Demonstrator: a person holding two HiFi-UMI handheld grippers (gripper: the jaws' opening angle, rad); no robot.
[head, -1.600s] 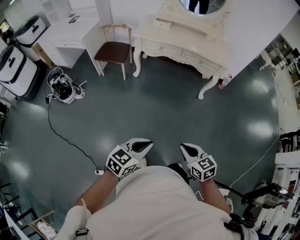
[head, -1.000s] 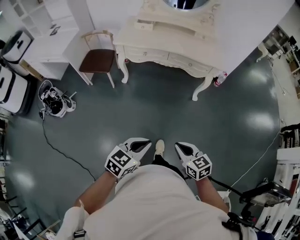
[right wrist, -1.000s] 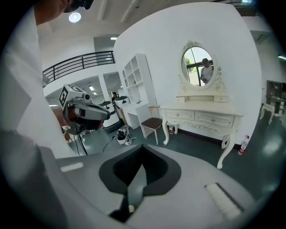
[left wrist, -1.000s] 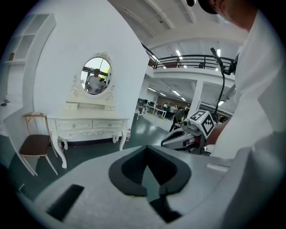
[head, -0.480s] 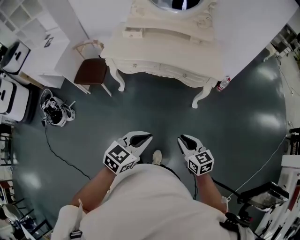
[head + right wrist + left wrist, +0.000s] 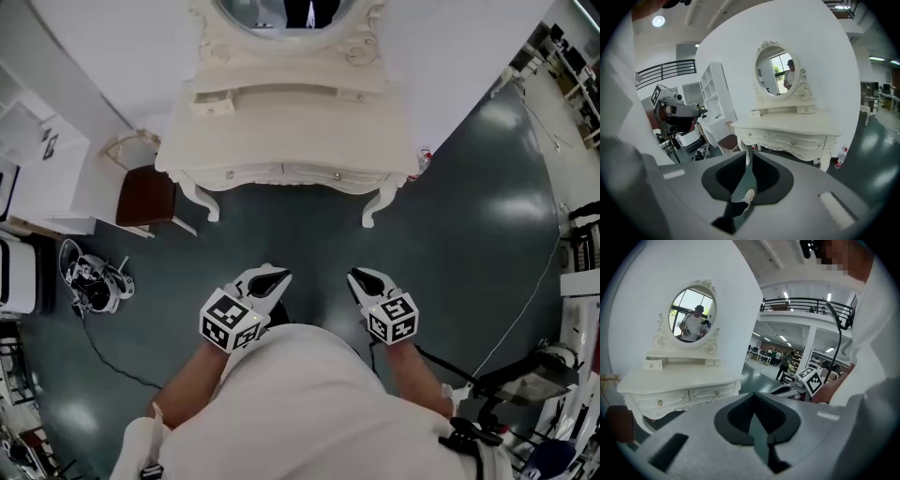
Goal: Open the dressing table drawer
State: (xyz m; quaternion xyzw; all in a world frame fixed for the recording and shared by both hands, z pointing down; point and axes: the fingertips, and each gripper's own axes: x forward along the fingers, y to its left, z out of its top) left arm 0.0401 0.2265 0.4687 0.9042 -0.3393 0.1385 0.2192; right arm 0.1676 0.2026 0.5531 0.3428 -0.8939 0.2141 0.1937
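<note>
Two shallow cream-white drawers with round knobs sit side by side in the front of the cream-white carved desk (image 6: 281, 131), which stands against the white wall: left-hand drawer (image 6: 232, 174), right-hand drawer (image 6: 336, 175). Both are shut, contents unseen. Each runs long side to side across the desk front, faces toward the person.

- A small cream shelf drawer (image 6: 212, 105) at the desk's back, under the oval mirror (image 6: 281, 14), is also shut.
- Left tongs (image 6: 267, 278): tips together, nothing between.
- Right tongs (image 6: 364, 278): narrow gap, jaws have just been closing, nothing between, only floor shows through.
- Both tongs are well short of the desk, pointing at it across bare dark floor (image 6: 450, 216), about equally near. Each faces roughly its own side's drawer.
- The pull, as I judge it, would be straight back from the desk.
- A brown-seated wooden chair (image 6: 145, 199) stands just left of the desk.
</note>
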